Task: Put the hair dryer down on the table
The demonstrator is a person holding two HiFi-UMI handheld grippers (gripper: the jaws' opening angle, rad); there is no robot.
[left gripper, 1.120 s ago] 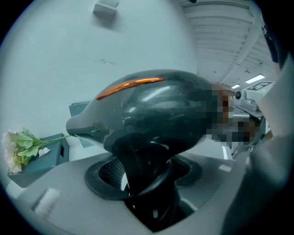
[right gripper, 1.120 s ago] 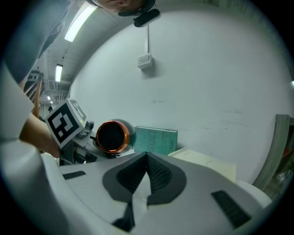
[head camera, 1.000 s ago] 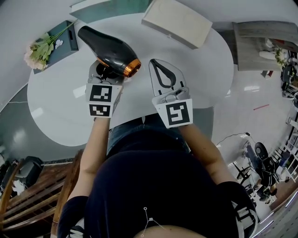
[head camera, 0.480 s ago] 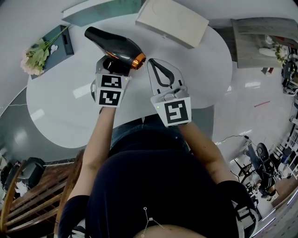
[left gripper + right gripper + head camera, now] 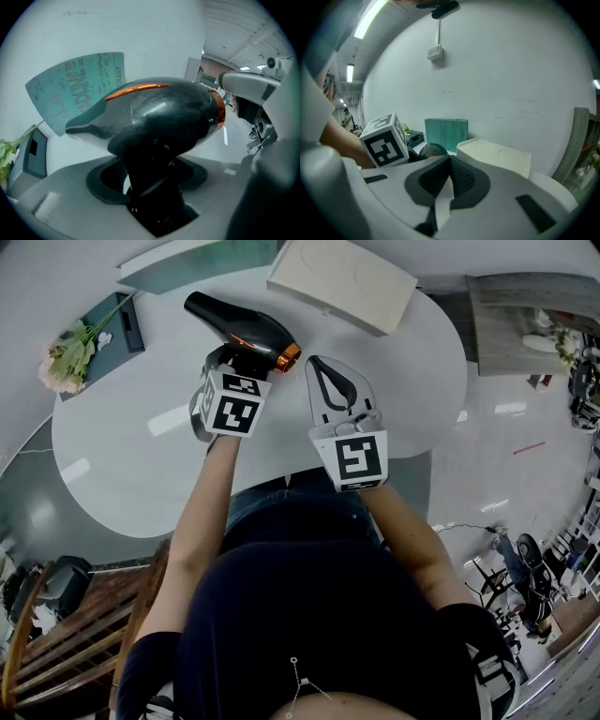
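- Left gripper (image 5: 232, 360): grey jaws clamped on the handle of the glossy black hair dryer (image 5: 239, 324); its tapered barrel lies crosswise just ahead of them, over the smooth white table (image 5: 141, 446).
- The barrel's copper-orange ring faces the right gripper (image 5: 325, 371), whose ribbed pads (image 5: 461, 180) meet, holding nothing.

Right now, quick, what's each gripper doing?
Left gripper: shut on the dryer.
Right gripper: shut, empty.
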